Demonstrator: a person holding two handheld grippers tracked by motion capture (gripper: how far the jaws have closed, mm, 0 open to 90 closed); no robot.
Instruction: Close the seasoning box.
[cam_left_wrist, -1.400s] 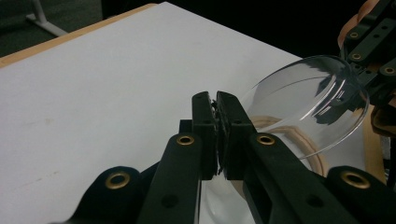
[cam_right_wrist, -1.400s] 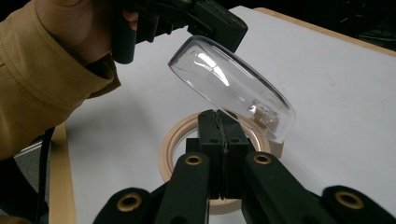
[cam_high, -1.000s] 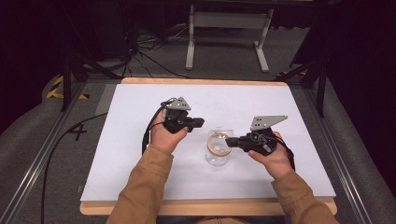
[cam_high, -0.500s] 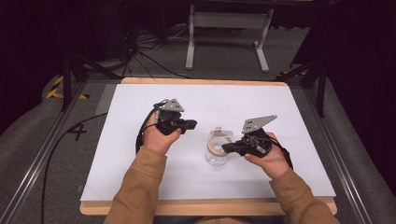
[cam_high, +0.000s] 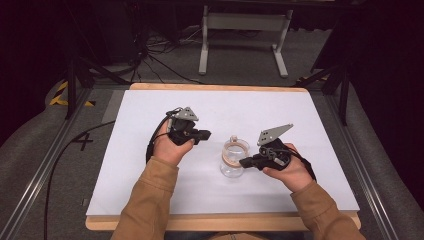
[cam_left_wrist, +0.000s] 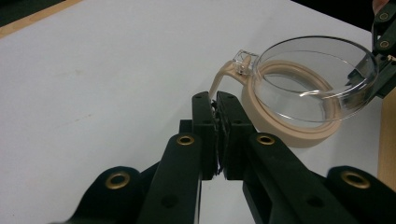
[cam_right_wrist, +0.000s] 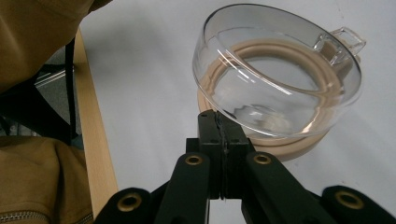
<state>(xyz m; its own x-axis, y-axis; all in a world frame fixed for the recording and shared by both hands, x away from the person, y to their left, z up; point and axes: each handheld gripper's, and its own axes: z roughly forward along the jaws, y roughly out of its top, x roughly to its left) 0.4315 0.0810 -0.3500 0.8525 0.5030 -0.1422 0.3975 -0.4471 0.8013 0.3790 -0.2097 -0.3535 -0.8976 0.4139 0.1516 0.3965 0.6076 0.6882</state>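
One clear lid (cam_high: 235, 157) with a beige sealing ring (cam_left_wrist: 299, 133) is seen just right of centre frame in the high view, on the white table (cam_high: 310, 110). Two grippers are counted. The right gripper (cam_high: 243, 162) is clenched on the lid's near rim, tilting the clear part up off the ring, presumably to part the two. The left gripper (cam_high: 206, 134), fingers (cam_left_wrist: 205, 121) pressed together on nothing, is held just beside the ring's tab, likely ready to steady it.

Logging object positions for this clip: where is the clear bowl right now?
In the high view the clear bowl sits near the middle of the white table, between the two grippers, with the right gripper at its rim.
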